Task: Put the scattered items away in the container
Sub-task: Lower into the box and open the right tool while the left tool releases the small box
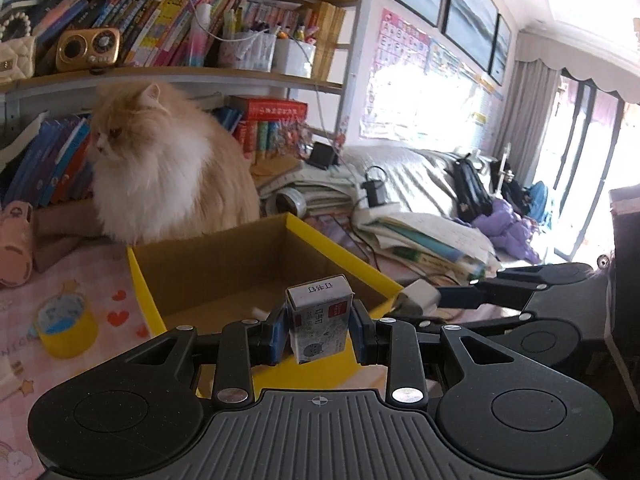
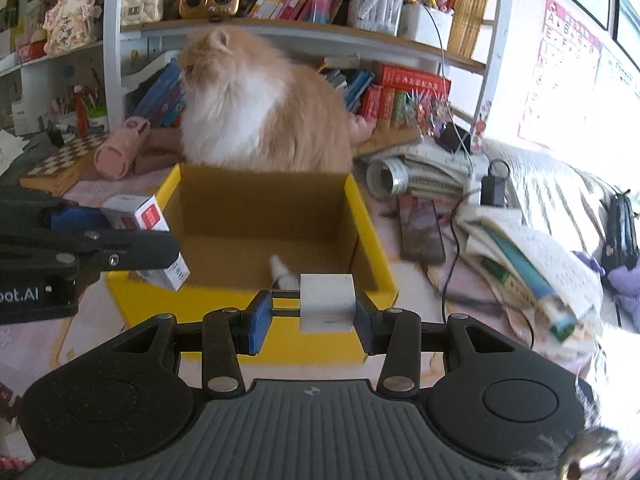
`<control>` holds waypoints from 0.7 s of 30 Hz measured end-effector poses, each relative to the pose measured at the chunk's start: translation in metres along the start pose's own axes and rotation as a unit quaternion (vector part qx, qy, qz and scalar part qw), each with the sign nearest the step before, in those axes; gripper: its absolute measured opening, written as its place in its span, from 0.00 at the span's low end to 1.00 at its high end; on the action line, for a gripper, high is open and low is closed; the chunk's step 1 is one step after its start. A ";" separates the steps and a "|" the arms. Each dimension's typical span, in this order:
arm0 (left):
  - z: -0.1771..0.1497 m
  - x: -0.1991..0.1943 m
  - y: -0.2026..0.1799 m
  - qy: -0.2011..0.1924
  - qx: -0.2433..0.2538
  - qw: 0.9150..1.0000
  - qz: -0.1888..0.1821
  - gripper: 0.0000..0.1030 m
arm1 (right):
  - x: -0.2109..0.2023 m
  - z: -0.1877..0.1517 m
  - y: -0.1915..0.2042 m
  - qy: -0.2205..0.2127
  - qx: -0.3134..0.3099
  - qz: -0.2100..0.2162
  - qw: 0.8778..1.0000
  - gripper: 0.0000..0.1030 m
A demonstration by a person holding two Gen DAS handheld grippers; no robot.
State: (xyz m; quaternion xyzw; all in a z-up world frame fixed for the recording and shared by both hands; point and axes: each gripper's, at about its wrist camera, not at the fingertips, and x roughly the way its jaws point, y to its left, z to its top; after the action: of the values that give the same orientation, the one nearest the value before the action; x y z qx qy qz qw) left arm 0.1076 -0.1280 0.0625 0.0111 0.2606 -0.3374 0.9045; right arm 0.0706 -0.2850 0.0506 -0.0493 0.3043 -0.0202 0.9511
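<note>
A: How far along does the tidying look?

B: Midway, I'd judge. The open yellow cardboard box with the brown inside (image 2: pixel 372 240) has at least one thing on its floor already, a small white tube-like item (image 2: pixel 280 272), too blurred to name. Two more are in hand, neither yet let go.

A: Which ones?

B: The left tongs (image 1: pixel 318 330) are closed on a small white-and-grey printed carton with a red patch (image 1: pixel 320 320), held upright just above the box's near wall. The right tongs (image 2: pixel 308 314) carry a plain white cube-shaped block (image 2: pixel 327 302); it sits against the right finger, with a gap to the left blue pad (image 2: pixel 256 320), so the hold looks one-sided and maybe loose. It hovers near the box's near rim.

A: Anything left outside?

B: A yellow roll of tape (image 1: pixel 66 326) stands on the pink patterned table (image 1: pixel 100 276) to the left of the box. The rest of the clutter looks like belongings, not scattered items. A fluffy ginger-and-white cat (image 2: pixel 256 108) sits right behind the box's far wall.
</note>
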 end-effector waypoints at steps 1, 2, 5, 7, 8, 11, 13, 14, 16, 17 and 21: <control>0.002 0.004 0.001 0.001 -0.002 1.000 0.006 0.29 | 0.005 0.003 -0.003 -0.001 -0.002 0.004 1.000 0.40; 0.004 0.008 0.002 0.001 -0.004 1.000 0.012 0.29 | 0.010 0.006 -0.006 -0.002 -0.006 0.009 1.000 0.40; 0.010 0.020 0.005 0.005 -0.009 0.999 0.032 0.29 | 0.025 0.016 -0.014 -0.002 -0.014 0.023 1.000 0.40; 0.012 0.031 0.006 0.012 -0.008 0.999 0.047 0.29 | 0.037 0.022 -0.019 0.001 -0.019 0.033 0.999 0.40; 0.013 0.037 0.007 0.019 -0.006 0.998 0.055 0.29 | 0.044 0.026 -0.021 0.003 -0.022 0.040 0.999 0.40; 0.014 0.055 0.007 0.039 -0.001 0.996 0.075 0.29 | 0.063 0.035 -0.026 0.008 -0.030 0.063 0.998 0.40; 0.013 0.066 0.006 0.053 0.002 0.995 0.087 0.29 | 0.077 0.041 -0.028 0.016 -0.032 0.080 0.996 0.40; 0.013 0.071 0.006 0.061 0.003 0.994 0.092 0.29 | 0.084 0.044 -0.028 0.021 -0.031 0.089 0.995 0.40; 0.013 0.080 0.008 0.073 0.002 0.992 0.102 0.29 | 0.098 0.050 -0.028 0.031 -0.031 0.105 0.993 0.40; 0.012 0.084 0.010 0.079 -0.001 0.991 0.107 0.29 | 0.105 0.053 -0.027 0.036 -0.033 0.113 0.992 0.40; 0.011 0.097 0.019 0.100 -0.018 0.987 0.125 0.29 | 0.133 0.066 -0.026 0.059 -0.026 0.146 0.987 0.40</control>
State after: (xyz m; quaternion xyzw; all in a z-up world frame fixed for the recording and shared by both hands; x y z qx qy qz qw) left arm 0.1866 -0.1743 0.0224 0.0609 0.3520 -0.2143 0.9091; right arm 0.2169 -0.3142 0.0304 -0.0272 0.3647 0.1240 0.9224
